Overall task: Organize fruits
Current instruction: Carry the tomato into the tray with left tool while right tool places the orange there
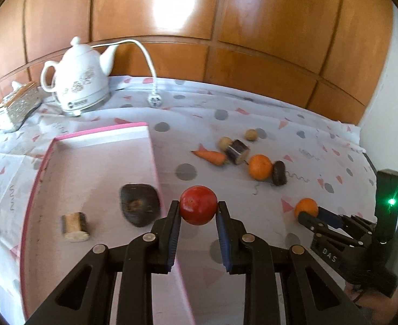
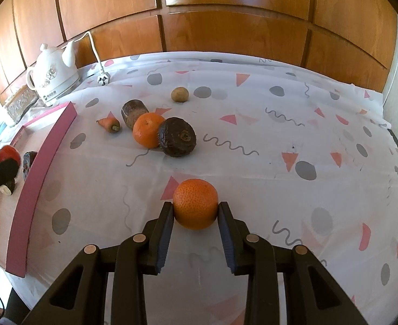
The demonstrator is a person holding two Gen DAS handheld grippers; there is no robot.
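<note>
Our left gripper [image 1: 198, 211] is matte black plastic: two straight fingers lined with ribbed blue pads [image 1: 175, 233], carried on angular linkage arms with triangular cut-outs and round brass-coloured pivot pins [image 1: 149, 237]. Our right gripper [image 2: 196, 211] is built the same way, with the same blue pads [image 2: 164, 239] and brass pins [image 2: 252, 238]. Seen from the left wrist camera, its black body [image 1: 361, 243] bears white letters reading "DAS" [image 1: 329, 254], and a small green light [image 1: 391, 202] glows on its upright block.
</note>
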